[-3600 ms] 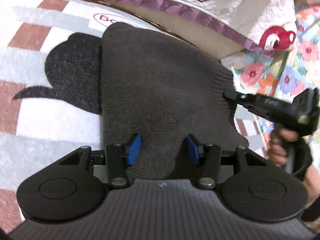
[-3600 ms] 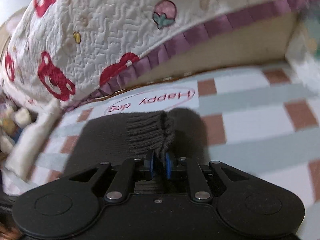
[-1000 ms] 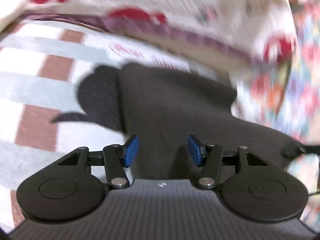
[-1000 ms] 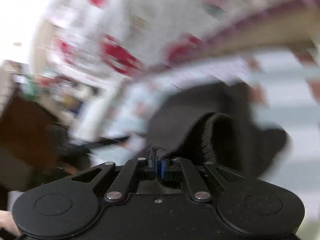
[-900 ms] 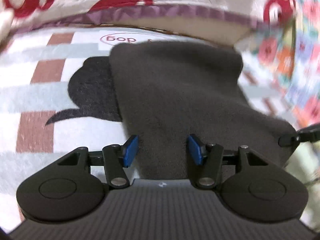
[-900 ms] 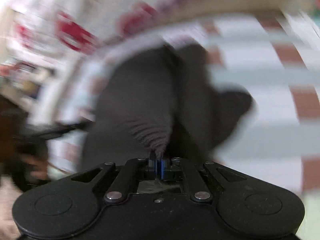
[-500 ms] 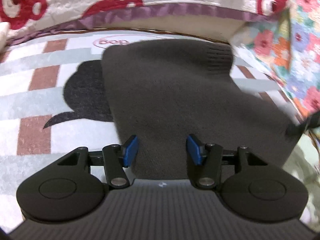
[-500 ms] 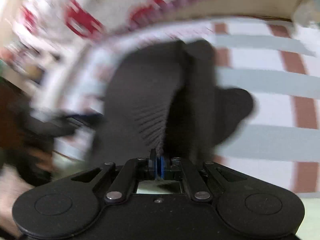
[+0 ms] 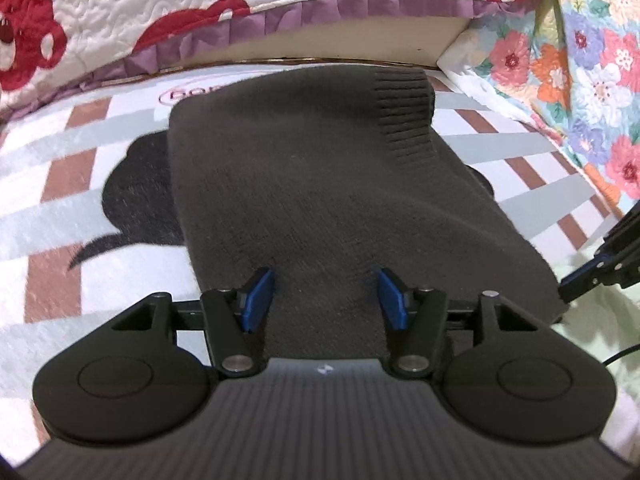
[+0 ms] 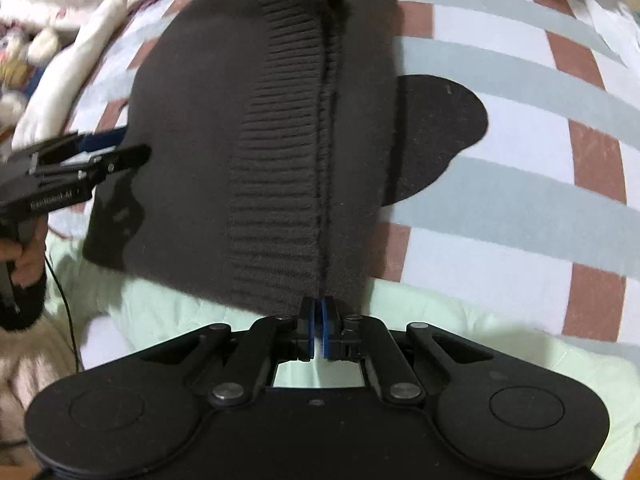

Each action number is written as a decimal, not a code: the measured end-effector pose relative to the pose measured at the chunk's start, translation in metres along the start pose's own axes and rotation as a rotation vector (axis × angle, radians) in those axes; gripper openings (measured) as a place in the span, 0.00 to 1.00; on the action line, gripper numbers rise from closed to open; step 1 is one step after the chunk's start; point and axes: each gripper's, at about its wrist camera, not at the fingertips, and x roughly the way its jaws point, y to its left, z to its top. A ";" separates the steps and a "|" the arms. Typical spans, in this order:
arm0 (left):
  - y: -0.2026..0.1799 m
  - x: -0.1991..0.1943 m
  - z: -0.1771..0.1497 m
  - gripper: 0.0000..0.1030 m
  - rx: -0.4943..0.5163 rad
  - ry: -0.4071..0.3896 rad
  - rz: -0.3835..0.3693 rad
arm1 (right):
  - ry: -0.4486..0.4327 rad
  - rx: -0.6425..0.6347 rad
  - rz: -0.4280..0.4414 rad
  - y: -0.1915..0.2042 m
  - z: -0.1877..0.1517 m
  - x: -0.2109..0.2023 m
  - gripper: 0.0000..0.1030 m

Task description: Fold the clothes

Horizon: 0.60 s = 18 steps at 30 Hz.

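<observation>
A dark grey knit sweater (image 9: 320, 184) lies folded on a checked rug (image 9: 60, 272). Its ribbed hem (image 9: 404, 116) shows at the far right in the left wrist view. My left gripper (image 9: 326, 300) is open, its blue pads over the sweater's near edge, holding nothing. In the right wrist view my right gripper (image 10: 319, 330) is shut on the ribbed hem (image 10: 280, 160) of the sweater (image 10: 192, 120), holding that edge at the near side. The left gripper (image 10: 92, 156) shows at the left of that view, the right gripper (image 9: 588, 276) at the right edge of the left wrist view.
A white quilt with red bears and a purple frill (image 9: 200, 20) hangs along the far side. A floral cloth (image 9: 592, 64) lies at the right. A pale green cloth (image 10: 460, 320) lies at the rug's near edge. A black dog shape (image 10: 436, 136) is printed on the rug.
My right gripper has drawn the ribbed hem across the sweater towards the near edge, still shut on it. The sweater now lies flatter. My left gripper stays open.
</observation>
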 end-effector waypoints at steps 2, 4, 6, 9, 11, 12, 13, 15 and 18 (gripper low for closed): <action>-0.005 -0.002 -0.004 0.59 0.044 0.009 -0.004 | -0.009 -0.038 -0.006 0.006 0.017 -0.008 0.10; -0.013 -0.005 -0.007 0.64 0.126 0.011 -0.005 | -0.017 -0.076 -0.013 0.012 0.033 -0.017 0.12; -0.016 -0.006 -0.007 0.65 0.144 0.013 -0.004 | -0.026 -0.114 -0.019 0.018 0.050 -0.025 0.19; -0.009 -0.008 -0.002 0.65 0.095 0.009 -0.034 | -0.039 -0.171 -0.029 0.026 0.075 -0.038 0.58; -0.001 -0.011 0.001 0.65 0.049 0.002 -0.069 | -0.047 -0.209 -0.035 0.032 0.091 -0.046 0.66; 0.004 -0.013 0.001 0.65 0.020 -0.001 -0.093 | -0.086 -0.156 0.014 0.026 0.103 -0.044 0.66; 0.010 -0.015 0.002 0.65 -0.009 -0.004 -0.117 | -0.076 -0.080 0.078 0.013 0.115 -0.034 0.66; 0.027 -0.018 0.006 0.65 -0.111 0.007 -0.197 | -0.041 0.044 0.170 -0.011 0.137 -0.009 0.66; 0.055 -0.023 0.011 0.65 -0.244 0.005 -0.323 | 0.006 0.207 0.201 -0.052 0.157 0.027 0.66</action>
